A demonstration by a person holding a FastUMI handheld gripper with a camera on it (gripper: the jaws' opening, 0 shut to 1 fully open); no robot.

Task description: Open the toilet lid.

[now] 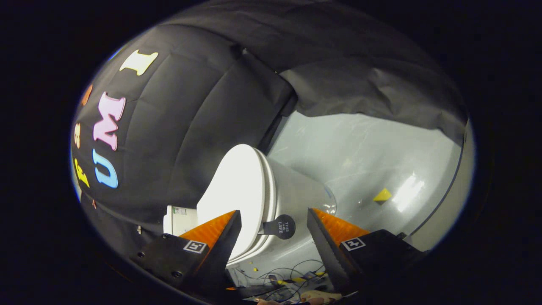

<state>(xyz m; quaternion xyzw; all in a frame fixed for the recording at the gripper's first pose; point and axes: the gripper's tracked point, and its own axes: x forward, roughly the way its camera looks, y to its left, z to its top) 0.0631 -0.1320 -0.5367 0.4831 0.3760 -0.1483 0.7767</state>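
White toilet seen rolled sideways, camera tilted. Toilet lid is a smooth white oval, closed flat against the seat, whose edge shows as a thin white band along the lid's right side. Glossy, bright glare across the lid face. White tank just left of the lid base, partly hidden behind the left finger, small label on it, too small to tell. Black cloth wall behind the tank and lid.

Small dark round tab handle sticks out from the lid's rim, sitting in the gap between the fingers, just ahead of them. Toilet bowl body lies right of the seat, pale grey-white, on a shiny grey floor.

Gripper fingers spread wide apart, nothing clamped. Left finger tip overlaps the lid's lower edge in view; contact cannot be told. Right finger tip sits apart from the tab, over the bowl side.

Yellow triangle marker on floor well beyond the right finger. Tangle of cables on floor below between the finger bases.
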